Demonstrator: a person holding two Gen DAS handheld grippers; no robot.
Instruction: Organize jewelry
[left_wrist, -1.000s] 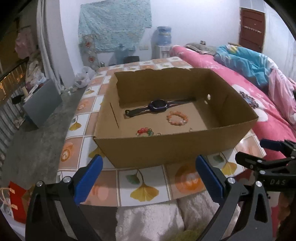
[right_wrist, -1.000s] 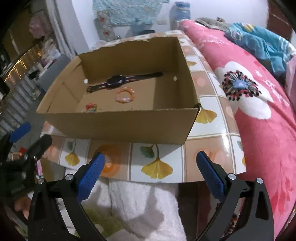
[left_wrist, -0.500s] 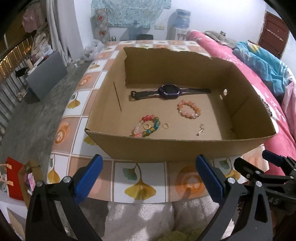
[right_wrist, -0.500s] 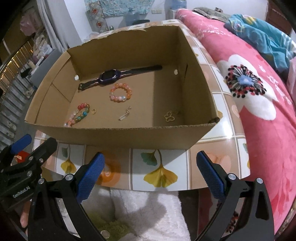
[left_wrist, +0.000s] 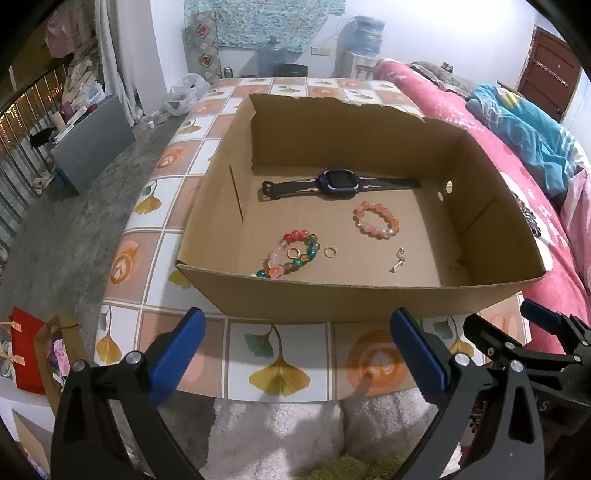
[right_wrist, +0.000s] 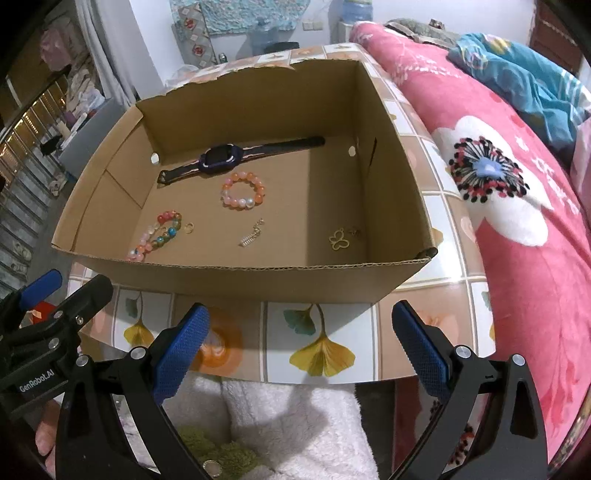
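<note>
Tools, left (left_wrist: 295, 354) and right (right_wrist: 299, 350), hang wide open and empty near the box (left_wrist: 354, 299) holding watch (left_wrist: 338, 181) and bracelets.

Bright, even indoor light; sharp focus, heavy fisheye bending.
Soft shadows fall inside the cardboard box (left_wrist: 343, 299) and under the table (right_wrist: 369, 343) edge; black vignette fills the corners, and straight edges curve outward.

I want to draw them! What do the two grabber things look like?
Both match. The left gripper and the right gripper have black frames shaped like clamps, with silver screws and bumpy blue pads on the jaws. In the right view, the left gripper's side shows white lettering "GenRobot.AI". No cables or sleeves show.
</note>
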